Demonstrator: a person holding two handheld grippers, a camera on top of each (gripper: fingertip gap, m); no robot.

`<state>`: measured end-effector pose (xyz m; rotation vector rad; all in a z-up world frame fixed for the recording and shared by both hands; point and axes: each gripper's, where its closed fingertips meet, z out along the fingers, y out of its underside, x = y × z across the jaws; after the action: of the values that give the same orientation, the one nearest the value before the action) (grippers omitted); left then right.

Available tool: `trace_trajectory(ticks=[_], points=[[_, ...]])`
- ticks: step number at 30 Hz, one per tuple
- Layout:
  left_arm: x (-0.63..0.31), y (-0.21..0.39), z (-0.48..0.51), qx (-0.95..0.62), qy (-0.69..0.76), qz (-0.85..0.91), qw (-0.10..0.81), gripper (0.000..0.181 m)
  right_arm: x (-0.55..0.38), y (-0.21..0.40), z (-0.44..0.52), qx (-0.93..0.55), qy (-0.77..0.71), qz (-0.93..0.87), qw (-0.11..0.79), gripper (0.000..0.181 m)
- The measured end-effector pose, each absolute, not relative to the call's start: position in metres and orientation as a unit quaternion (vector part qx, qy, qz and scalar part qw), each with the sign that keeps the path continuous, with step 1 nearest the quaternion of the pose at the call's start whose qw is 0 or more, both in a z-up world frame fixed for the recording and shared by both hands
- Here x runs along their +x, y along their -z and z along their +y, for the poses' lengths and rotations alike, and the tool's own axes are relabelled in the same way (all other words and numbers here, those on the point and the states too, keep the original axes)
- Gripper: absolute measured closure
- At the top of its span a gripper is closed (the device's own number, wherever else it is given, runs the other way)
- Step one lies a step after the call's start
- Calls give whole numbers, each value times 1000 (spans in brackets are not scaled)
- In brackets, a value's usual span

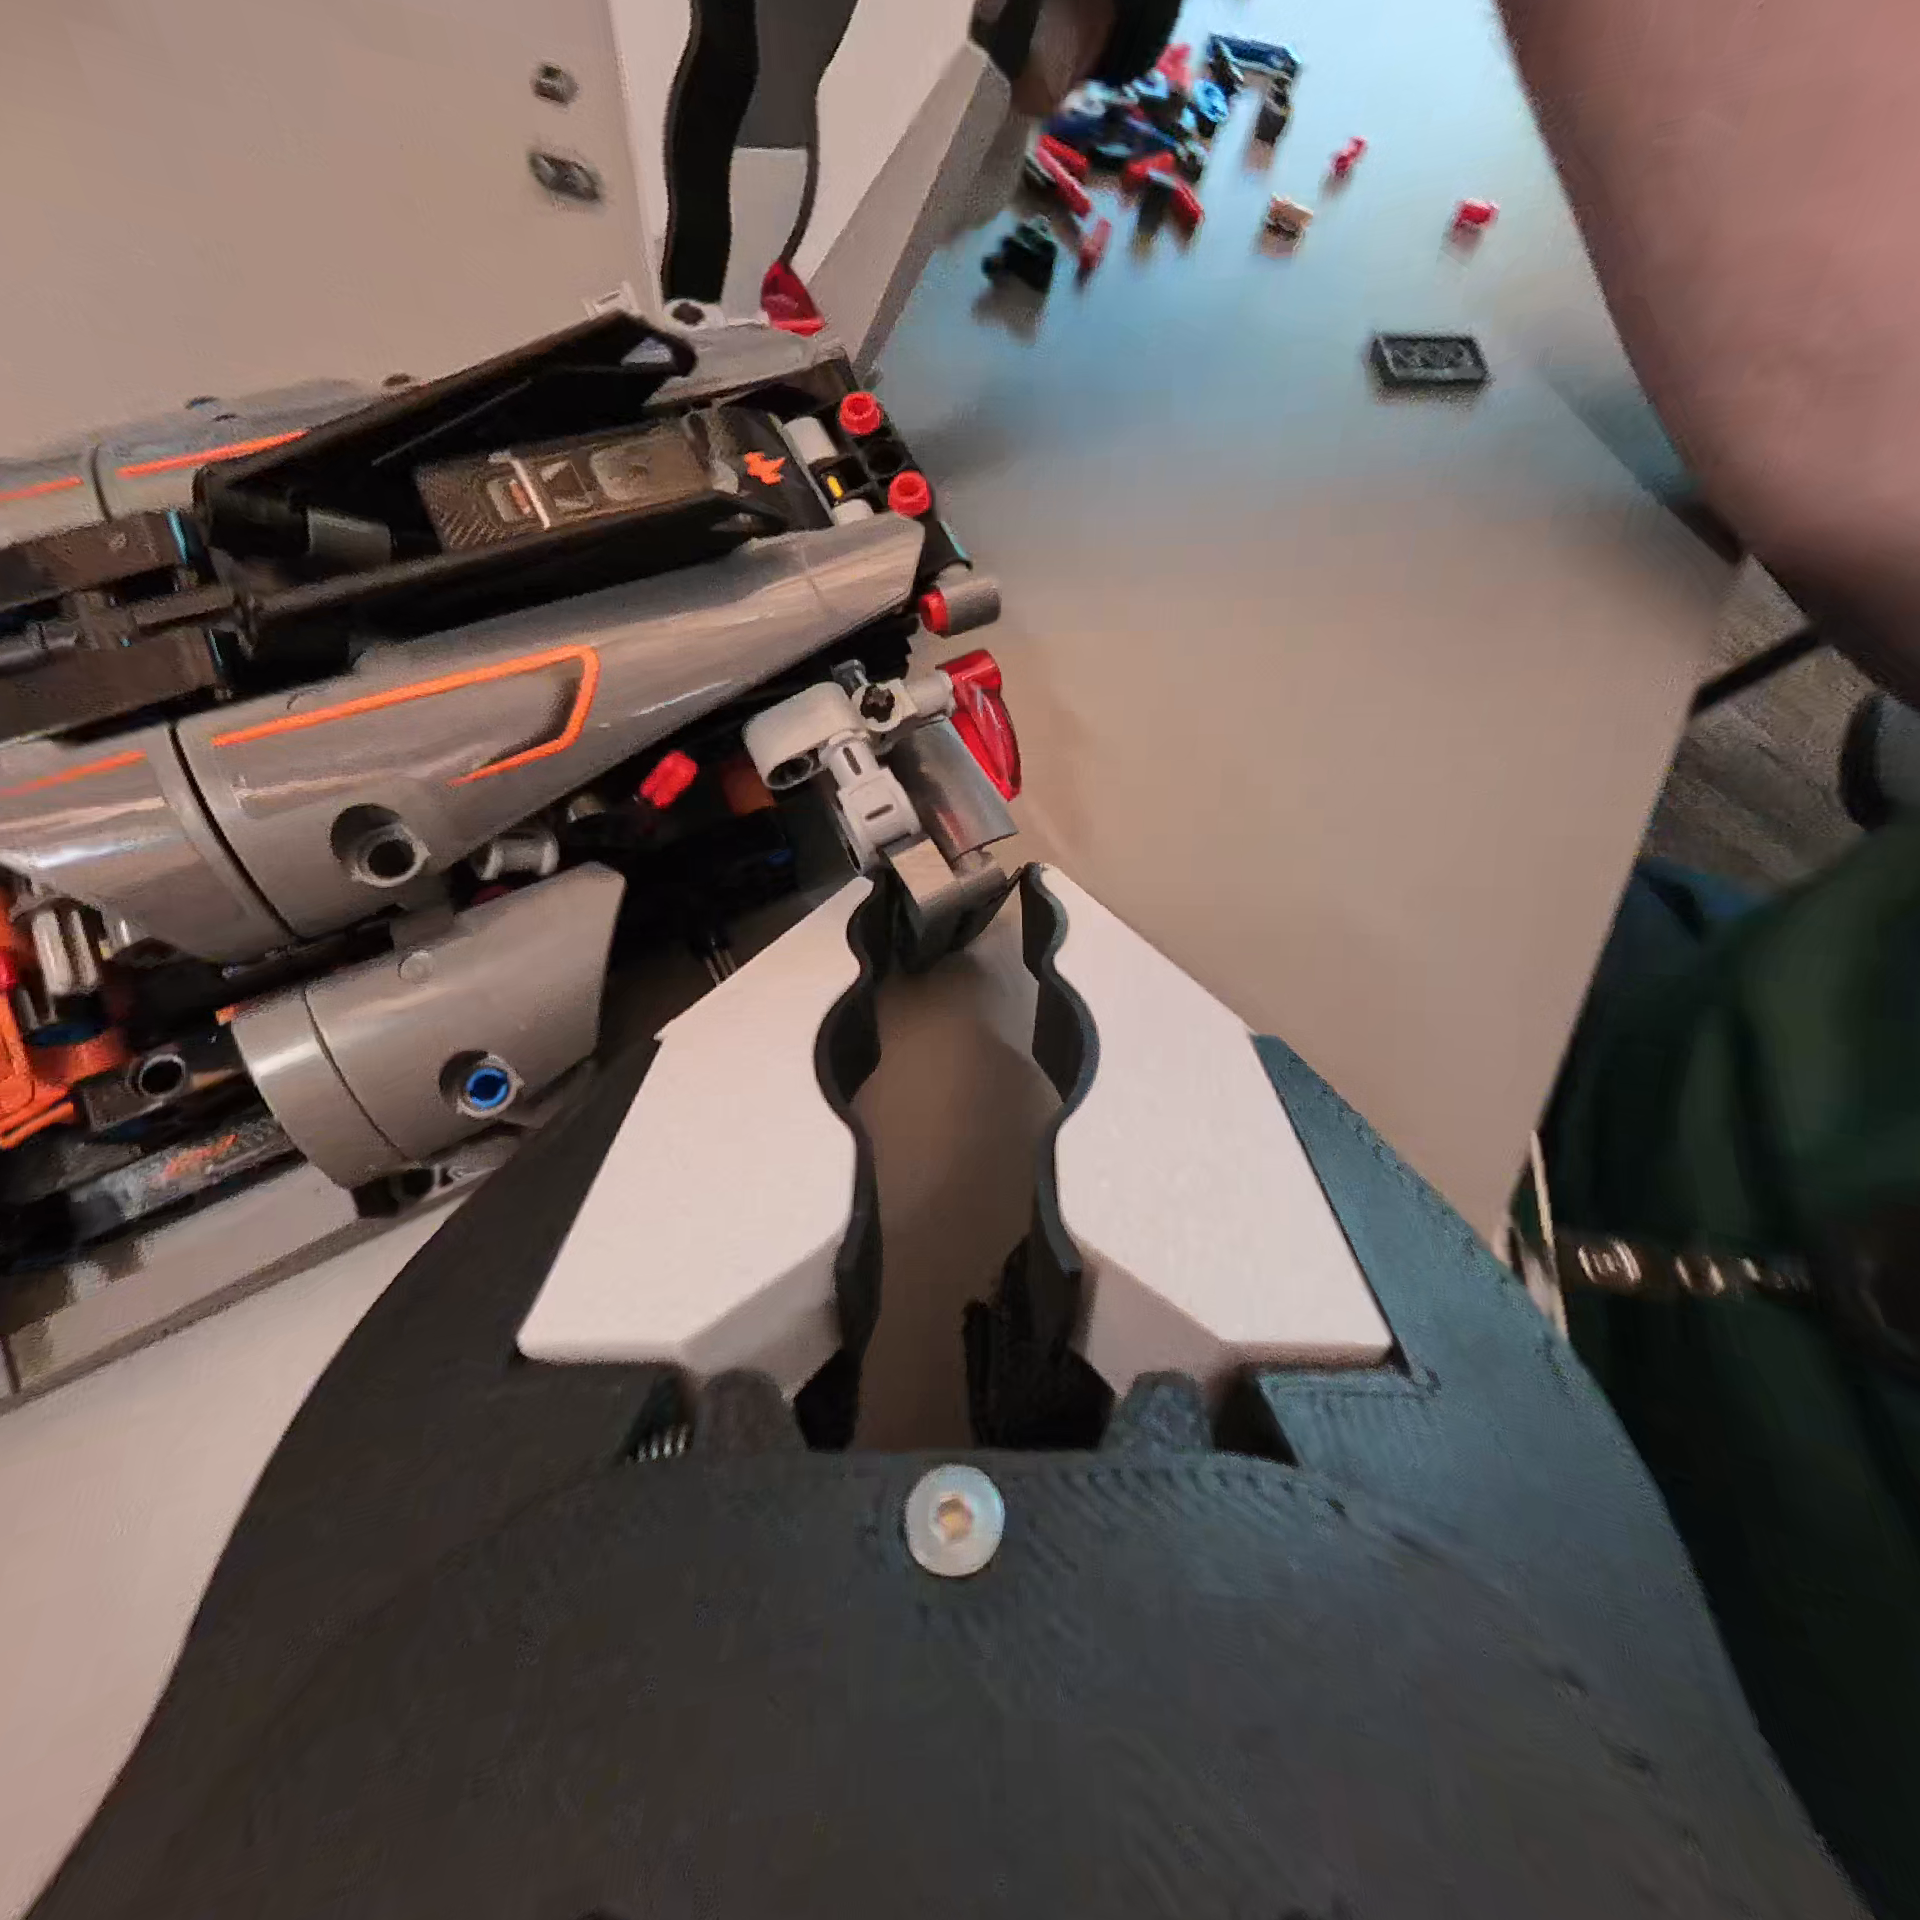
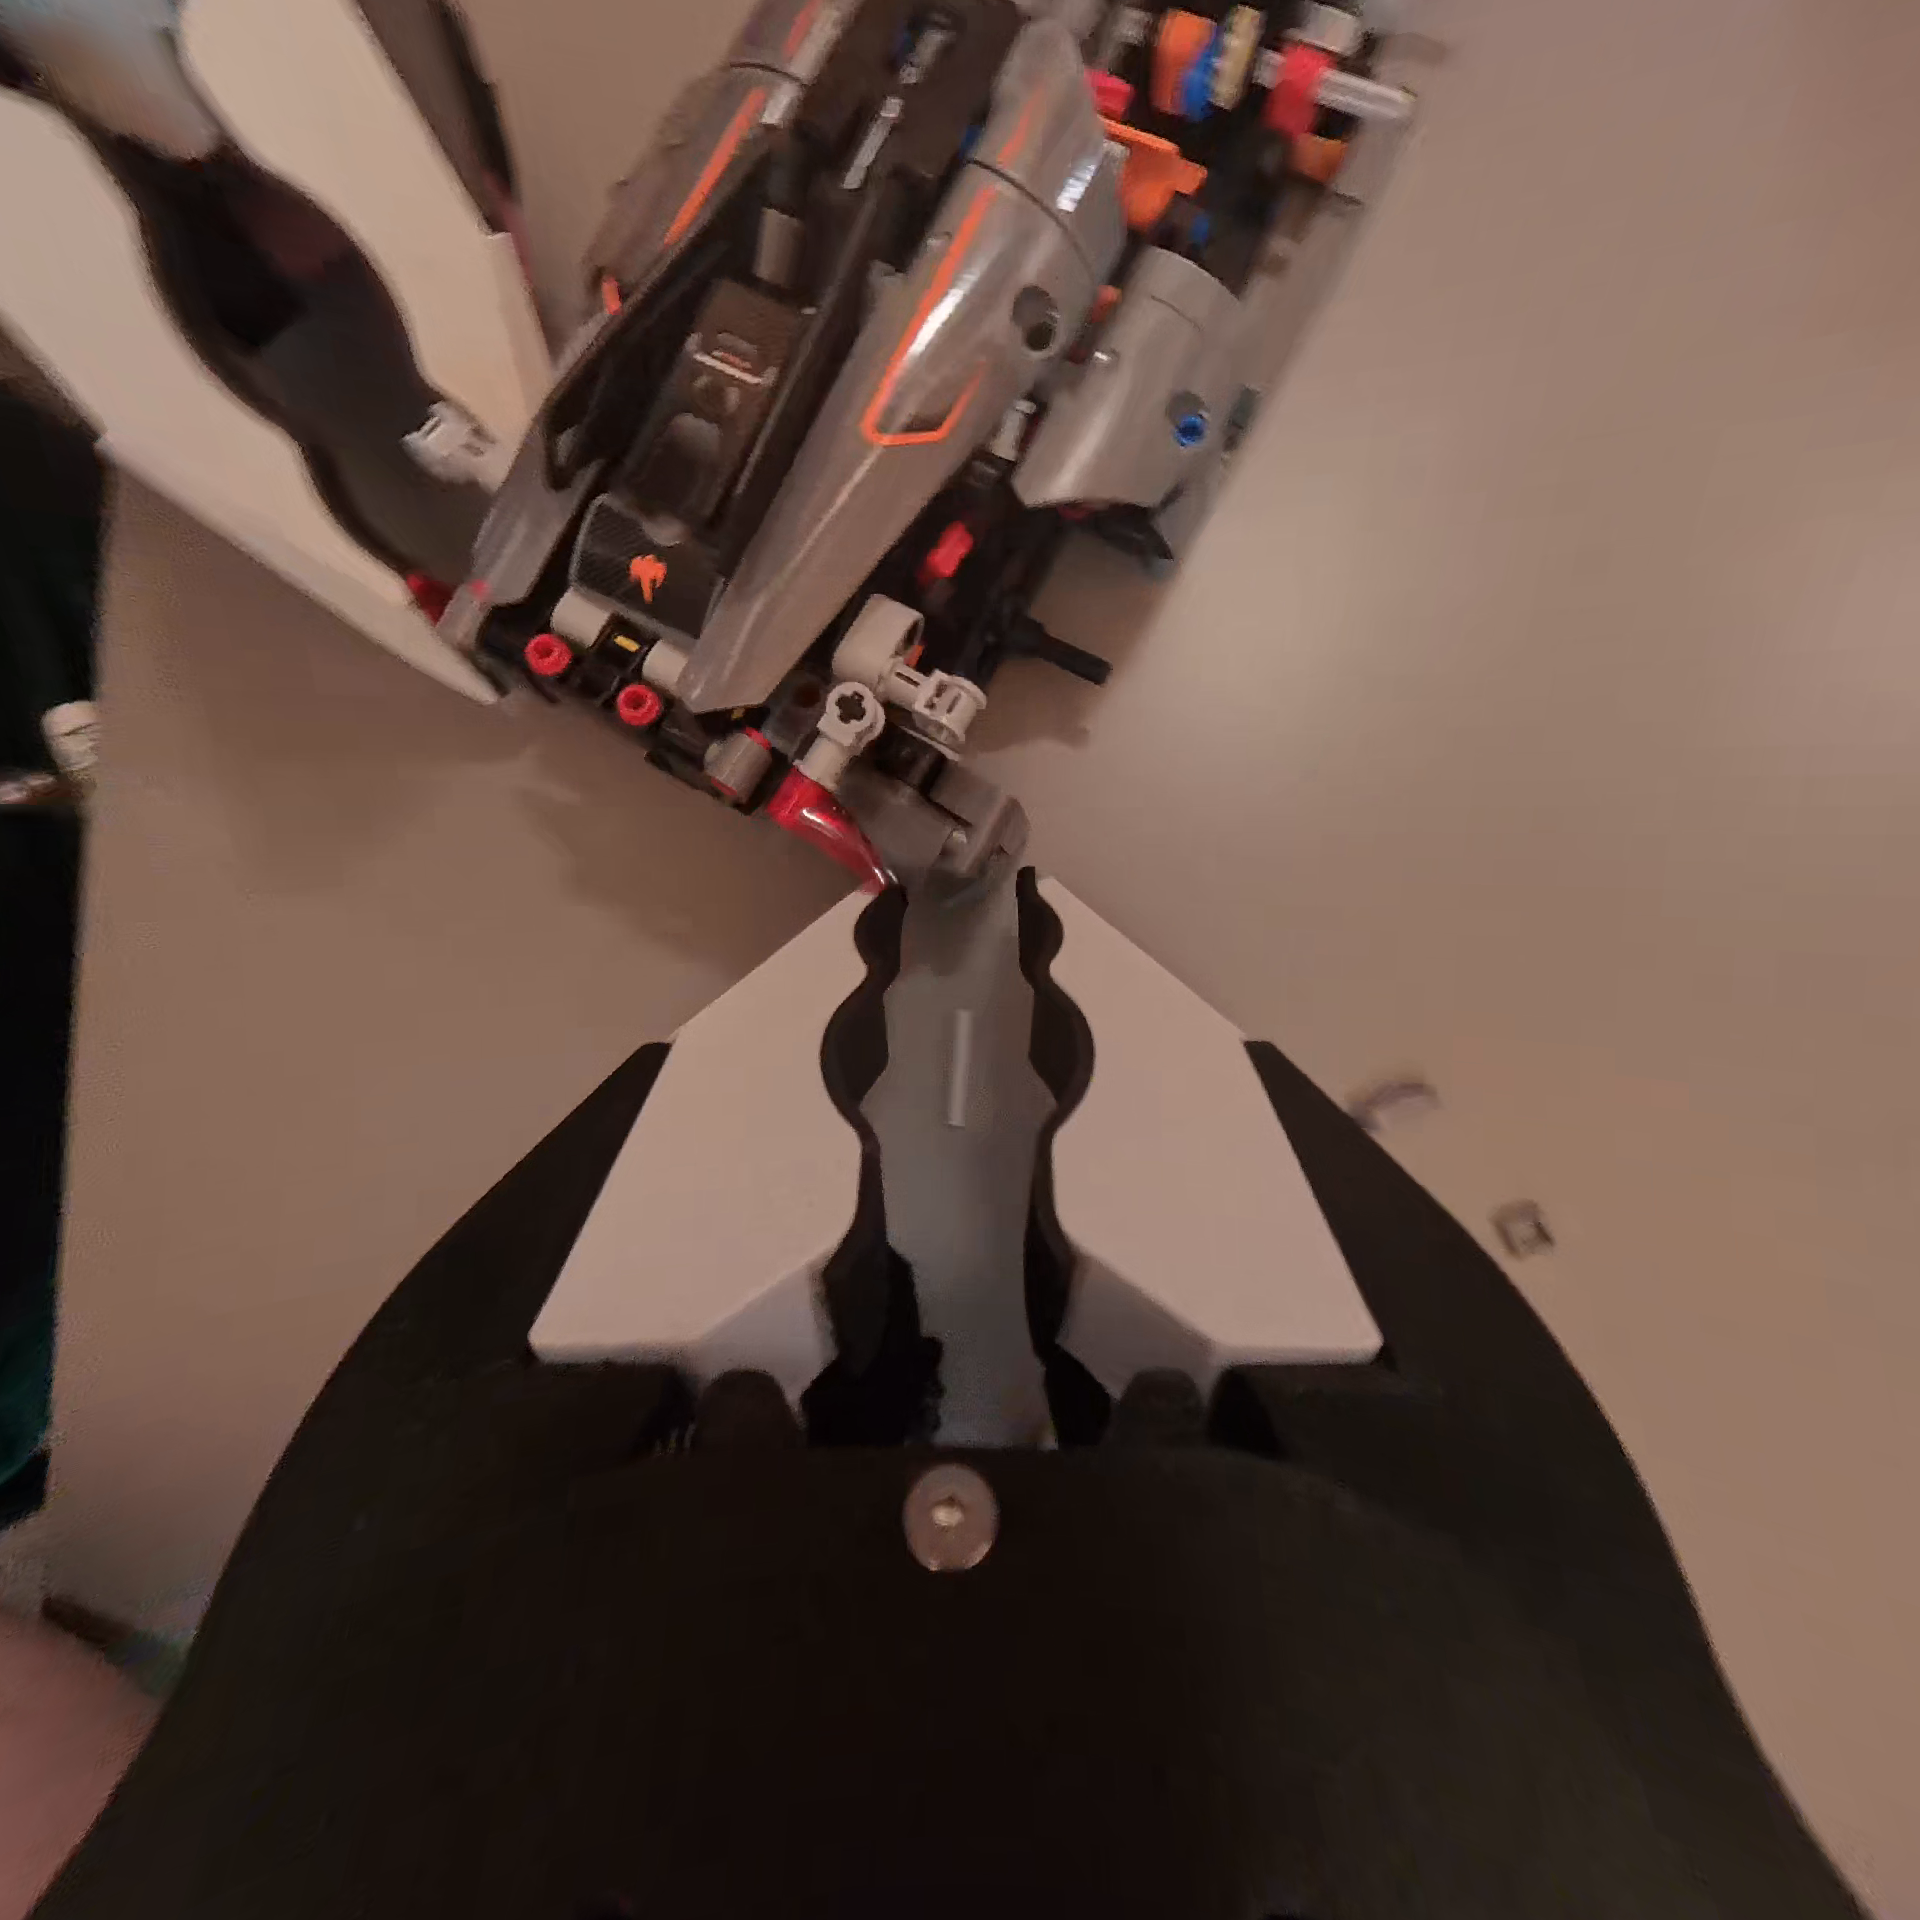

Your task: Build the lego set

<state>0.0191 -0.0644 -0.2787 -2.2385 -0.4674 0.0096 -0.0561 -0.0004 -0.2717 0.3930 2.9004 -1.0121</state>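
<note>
Your right gripper (image 2: 951, 899) pinches a grey panel (image 2: 951, 1091) whose long axis runs straight out to the car (image 2: 790, 416) on the worktop (image 2: 1455, 623); your left gripper (image 1: 951, 904) grips a grey piece (image 1: 951, 904) at the same rear corner

The work surface is a pale table (image 1: 1299, 727) with a smooth, matte top. In the right wrist view the same table (image 2: 1558, 623) looks beige and is lit softly, with weak shadows. At the far end of the left wrist view the top turns bluish-white, where cooler light falls on it. Beyond the right edge of the table there is a darker floor (image 1: 1756, 717) with a grey, wood-like pattern. No wall or window can be told apart clearly.
</note>
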Motion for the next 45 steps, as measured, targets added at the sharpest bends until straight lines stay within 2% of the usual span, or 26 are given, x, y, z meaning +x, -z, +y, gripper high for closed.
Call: trace_trajectory(ticks=[1,8,12,14,18,22,25,32,39,45], points=[[13,279,-58,-888,-8,-195,417,159,-65,273,5,146,318,937,3,161],[15,263,-64,-876,-5,-197,441,150,-87,265,30,252,300,917,-76,141],[17,233,-110,-867,-71,-156,468,145,-71,246,30,308,313,892,-113,140],[-2,221,-144,-863,-124,-162,463,141,-54,240,21,321,330,881,-111,138],[-49,214,-203,-859,-185,-195,435,120,-22,250,10,350,331,868,-118,133],[-90,223,-230,-862,-199,-203,419,106,8,255,-19,384,374,841,-68,109],[-111,240,-236,-878,-190,-203,389,97,11,266,-34,403,374,832,-74,103],[-139,279,-241,-907,-194,-193,319,95,-10,275,-54,412,367,824,-127,107],[-142,281,-238,-901,-184,-217,327,94,-33,276,-40,427,345,820,-161,123],[-139,281,-235,-905,-180,-215,319,100,-66,277,-21,447,334,814,-161,124]])
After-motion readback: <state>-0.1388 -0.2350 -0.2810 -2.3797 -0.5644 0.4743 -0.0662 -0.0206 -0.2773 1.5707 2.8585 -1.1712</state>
